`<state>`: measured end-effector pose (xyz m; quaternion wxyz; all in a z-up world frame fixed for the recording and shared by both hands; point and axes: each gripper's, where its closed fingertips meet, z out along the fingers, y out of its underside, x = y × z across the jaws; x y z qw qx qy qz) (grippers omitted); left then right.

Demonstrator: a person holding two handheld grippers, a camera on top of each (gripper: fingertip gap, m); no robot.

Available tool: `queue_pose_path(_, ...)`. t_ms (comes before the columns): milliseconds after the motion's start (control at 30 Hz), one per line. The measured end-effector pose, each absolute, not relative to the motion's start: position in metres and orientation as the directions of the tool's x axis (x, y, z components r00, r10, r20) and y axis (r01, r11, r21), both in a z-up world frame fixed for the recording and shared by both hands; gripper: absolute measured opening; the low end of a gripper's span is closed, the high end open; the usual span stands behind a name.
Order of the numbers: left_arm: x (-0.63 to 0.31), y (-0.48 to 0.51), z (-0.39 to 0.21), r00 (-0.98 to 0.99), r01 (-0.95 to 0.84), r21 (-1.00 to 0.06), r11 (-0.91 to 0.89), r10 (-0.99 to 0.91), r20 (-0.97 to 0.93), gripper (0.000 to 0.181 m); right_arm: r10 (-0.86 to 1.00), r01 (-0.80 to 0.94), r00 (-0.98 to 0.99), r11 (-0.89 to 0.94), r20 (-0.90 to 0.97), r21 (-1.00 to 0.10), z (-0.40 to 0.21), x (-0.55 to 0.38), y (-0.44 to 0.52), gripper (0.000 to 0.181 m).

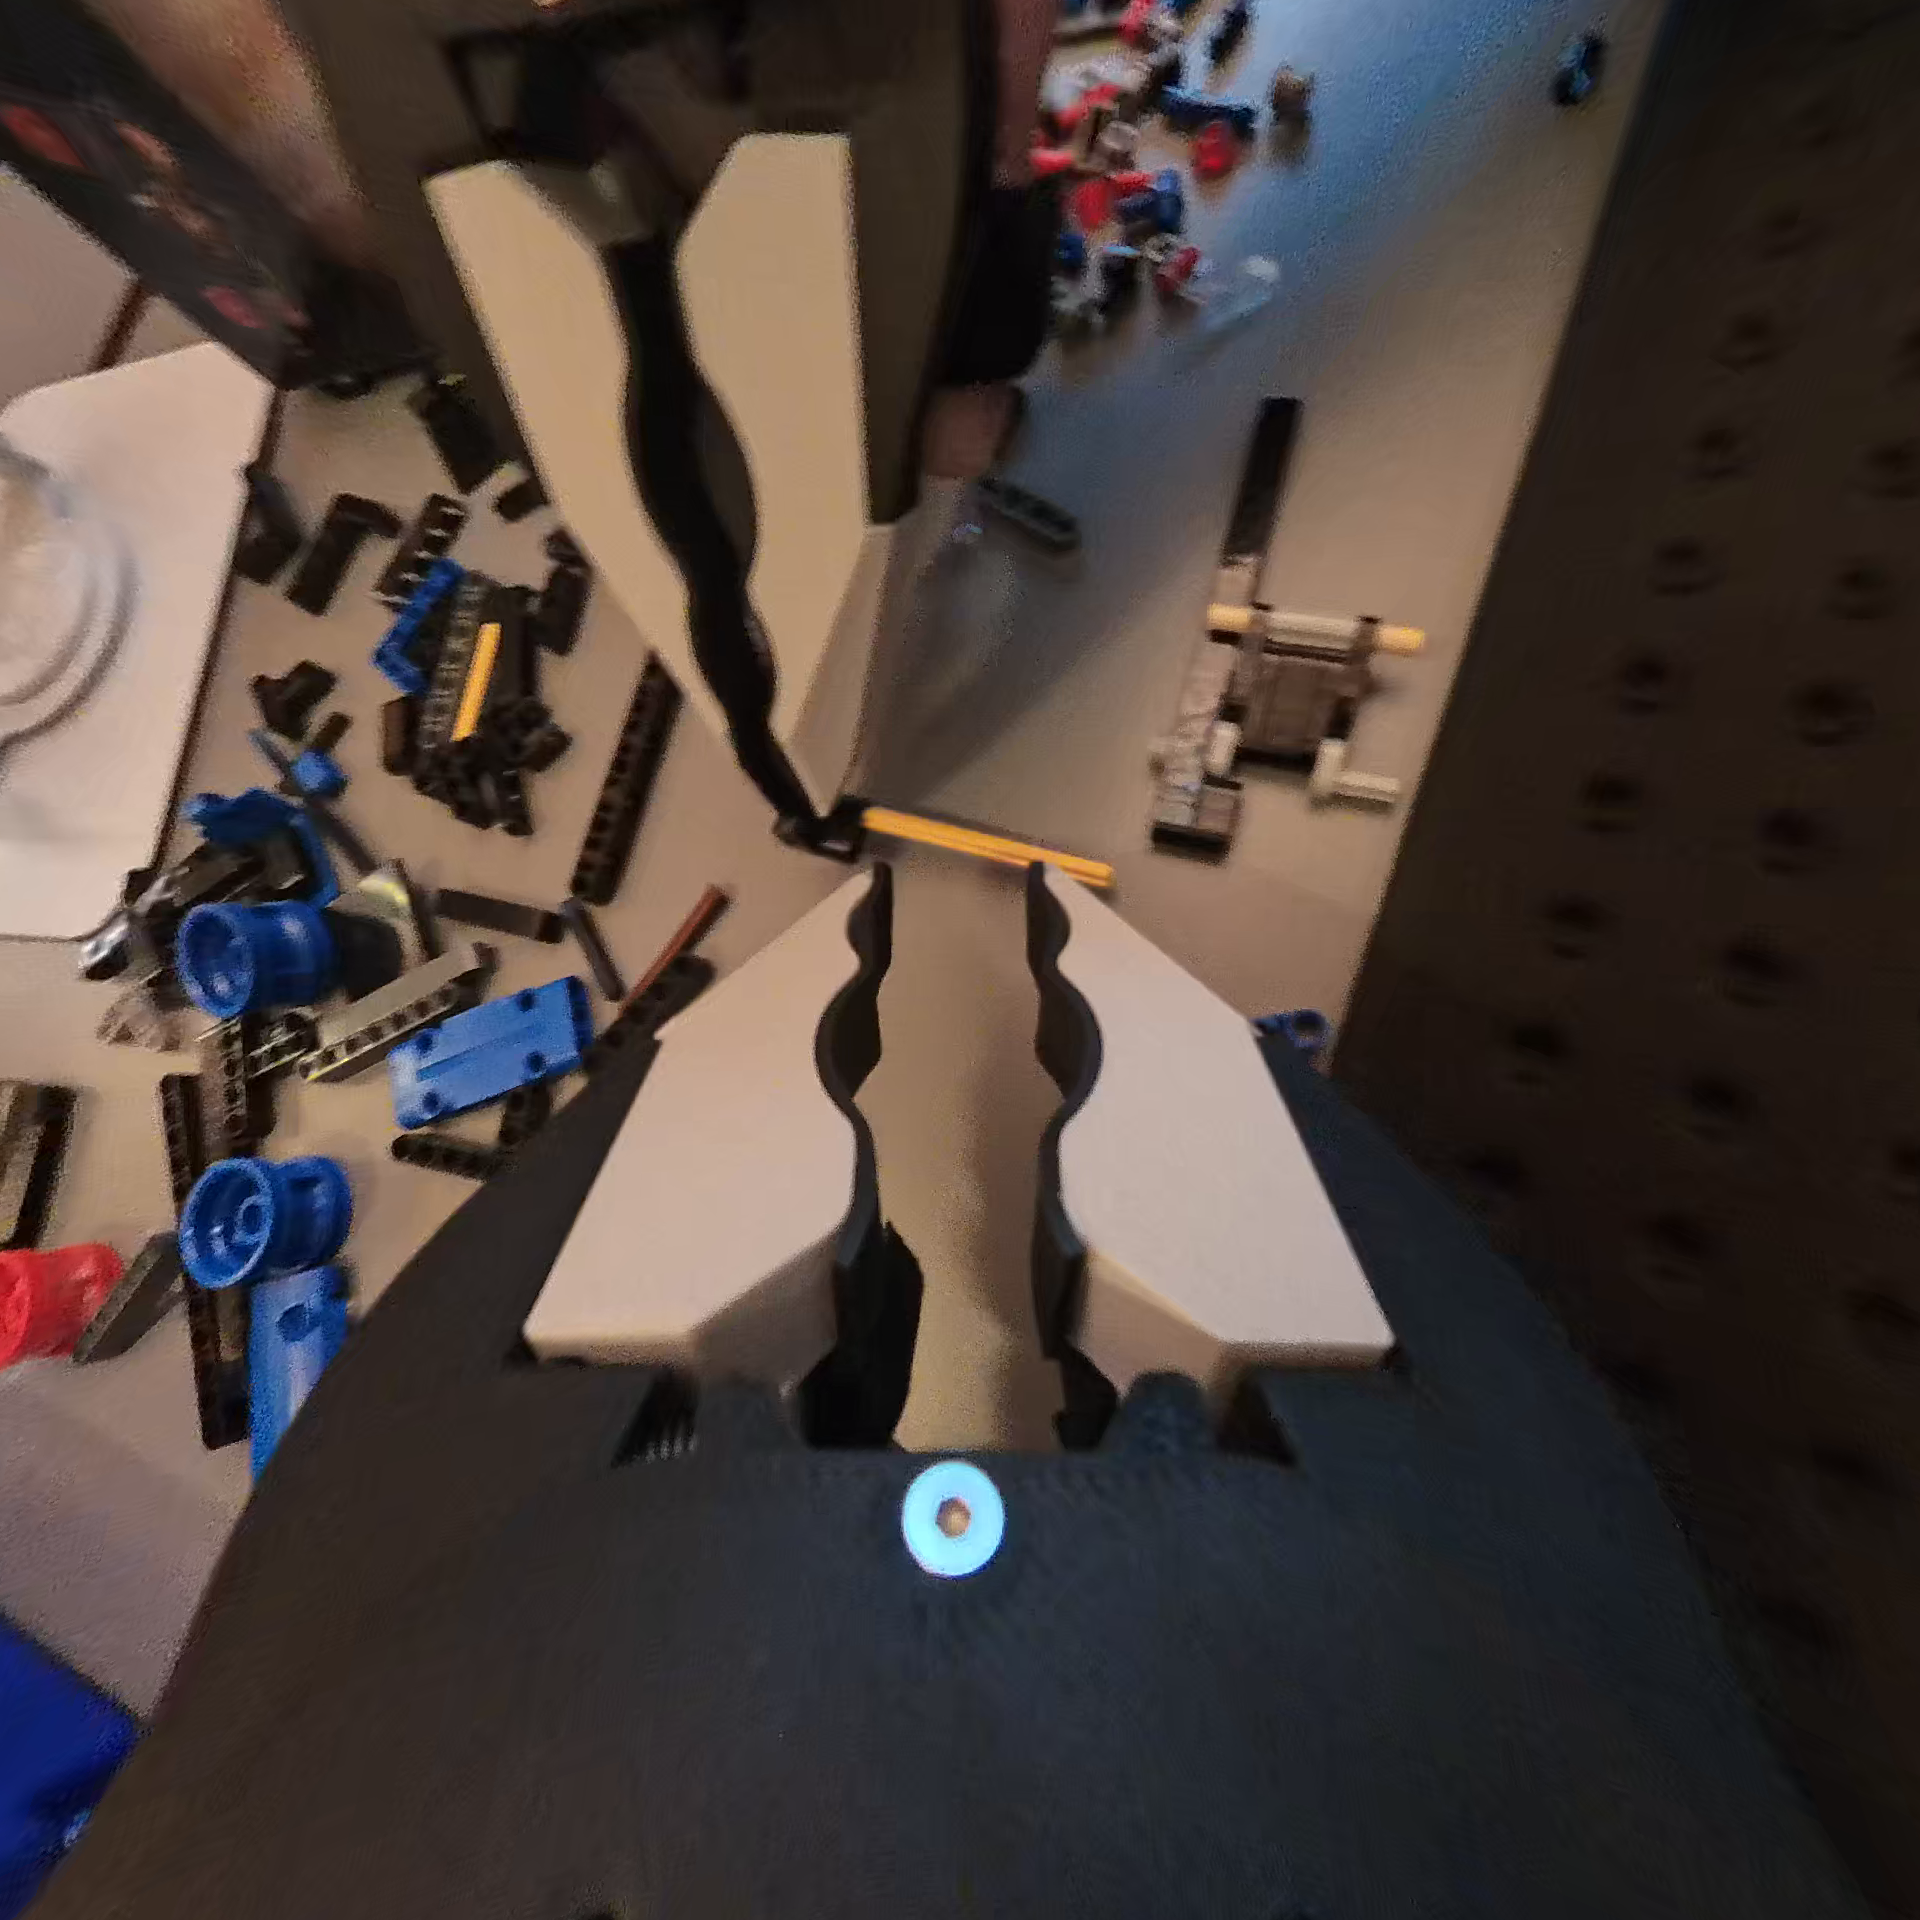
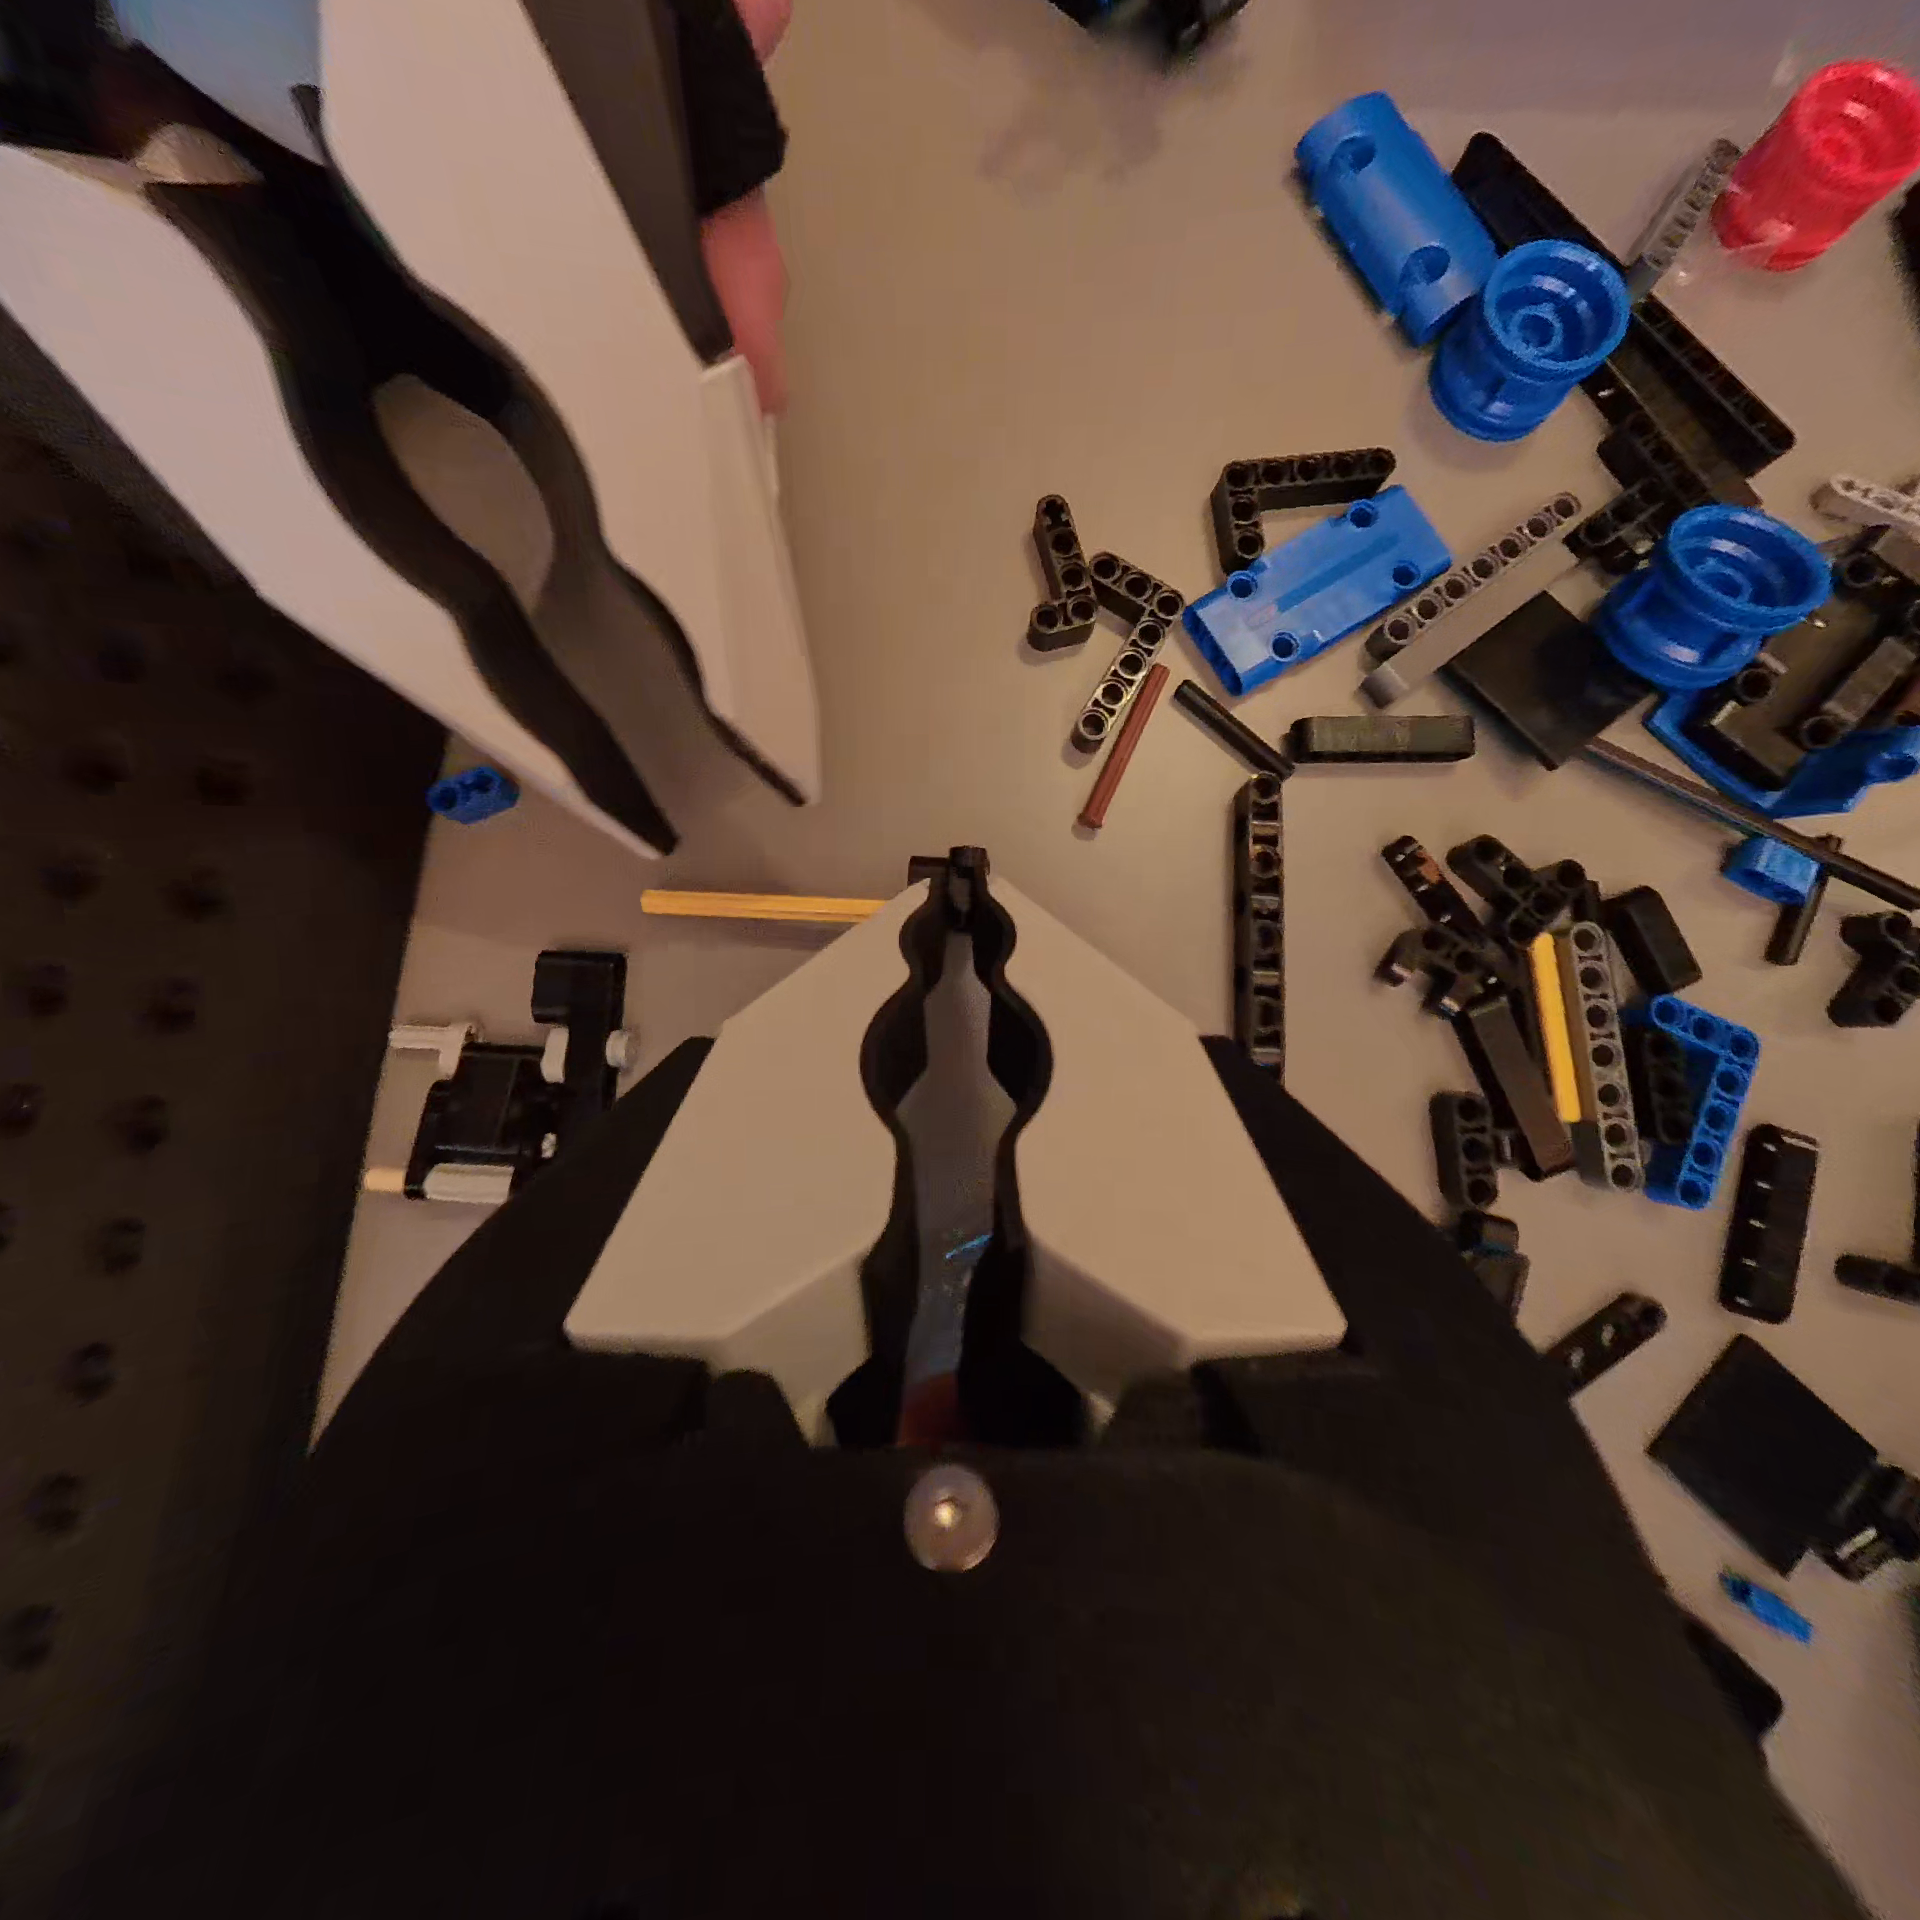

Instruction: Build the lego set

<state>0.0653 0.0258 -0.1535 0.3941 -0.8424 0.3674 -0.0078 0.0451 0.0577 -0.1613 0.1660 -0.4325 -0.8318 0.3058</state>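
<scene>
My right gripper [image 2: 961, 883] is shut on a small black connector [image 2: 963, 868]. A thin yellow axle [image 2: 764, 904] sticks out of the connector to the left, just above the table. In the left wrist view the right gripper [image 1: 802, 812] comes in from the top, with the connector [image 1: 831, 831] and axle [image 1: 987, 847] at its tips. My left gripper [image 1: 961, 881] is open and empty, its fingertips just short of the axle. It also shows at the upper left of the right wrist view [image 2: 722, 816], jaws apart. A small black and grey partial build [image 1: 1278, 707] [image 2: 509, 1091] lies on the table beyond the axle.
Loose parts crowd one side: blue wheel hubs [image 2: 1538, 332], a blue panel [image 2: 1320, 587], black beams [image 2: 1259, 914], a brown axle [image 2: 1122, 743], a red piece [image 2: 1818, 156]. A dark studded mat [image 2: 156, 935] [image 1: 1662, 935] borders the other side. A hand [image 2: 748, 260] holds the left gripper. Tip to tip, the grippers are about 4 centimeters apart.
</scene>
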Motion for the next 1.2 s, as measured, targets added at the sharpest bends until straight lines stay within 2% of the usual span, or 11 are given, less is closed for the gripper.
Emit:
queue_pose_path(100, 0.068, 0.035, -0.145, 0.798, -0.479, -0.745, -0.464, -0.583, -0.151, 0.025, 0.858, 0.628, -0.513, 0.388, 0.016, -0.674, -0.146, 0.043, 0.063, 0.002)
queue_pose_path(200, 0.065, 0.044, -0.142, 0.851, -0.363, -0.785, -0.502, -0.521, -0.061, 0.031, 0.886, 0.602, -0.451, 0.393, 0.11, -0.695, -0.127, 0.039, 0.07, 0.0)
queue_pose_path(300, 0.06, 0.05, -0.142, 0.884, -0.276, -0.804, -0.526, -0.467, 0.002, 0.017, 0.889, 0.577, -0.426, 0.412, 0.17, -0.705, -0.113, 0.037, 0.067, 0.0)
queue_pose_path(400, 0.05, 0.052, -0.148, 0.895, -0.309, -0.78, -0.544, -0.444, -0.045, 0.014, 0.877, 0.575, -0.414, 0.46, 0.245, -0.676, -0.112, 0.038, 0.072, 0.0)
queue_pose_path(500, 0.042, 0.05, -0.145, 0.892, -0.335, -0.774, -0.537, -0.445, -0.077, 0.015, 0.884, 0.603, -0.425, 0.438, 0.195, -0.667, -0.115, 0.049, 0.081, 0.005)
queue_pose_path(667, 0.049, 0.054, -0.15, 0.858, -0.403, -0.744, -0.533, -0.502, -0.105, 0.026, 0.822, 0.632, -0.525, 0.549, 0.22, -0.547, -0.148, 0.064, 0.094, 0.023)
queue_pose_path(733, 0.053, 0.063, -0.155, 0.849, -0.429, -0.734, -0.527, -0.513, -0.129, 0.032, 0.817, 0.667, -0.525, 0.569, 0.238, -0.482, -0.158, 0.068, 0.105, 0.024)
queue_pose_path(800, 0.057, 0.073, -0.164, 0.836, -0.466, -0.707, -0.532, -0.526, -0.155, 0.039, 0.835, 0.657, -0.507, 0.535, 0.214, -0.532, -0.152, 0.064, 0.104, 0.018)
queue_pose_path(900, 0.065, 0.084, -0.172, 0.815, -0.508, -0.673, -0.538, -0.553, -0.174, 0.034, 0.846, 0.637, -0.491, 0.51, 0.206, -0.578, -0.146, 0.062, 0.102, 0.015)
queue_pose_path(967, 0.067, 0.088, -0.179, 0.805, -0.528, -0.653, -0.542, -0.564, -0.183, 0.017, 0.851, 0.638, -0.473, 0.509, 0.228, -0.578, -0.145, 0.063, 0.107, 0.014)
queue_pose_path(1200, 0.067, 0.083, -0.165, 0.701, -0.668, -0.631, -0.395, -0.619, -0.355, 0.015, 0.86, 0.597, -0.454, 0.487, 0.232, -0.638, -0.127, 0.068, 0.115, 0.015)
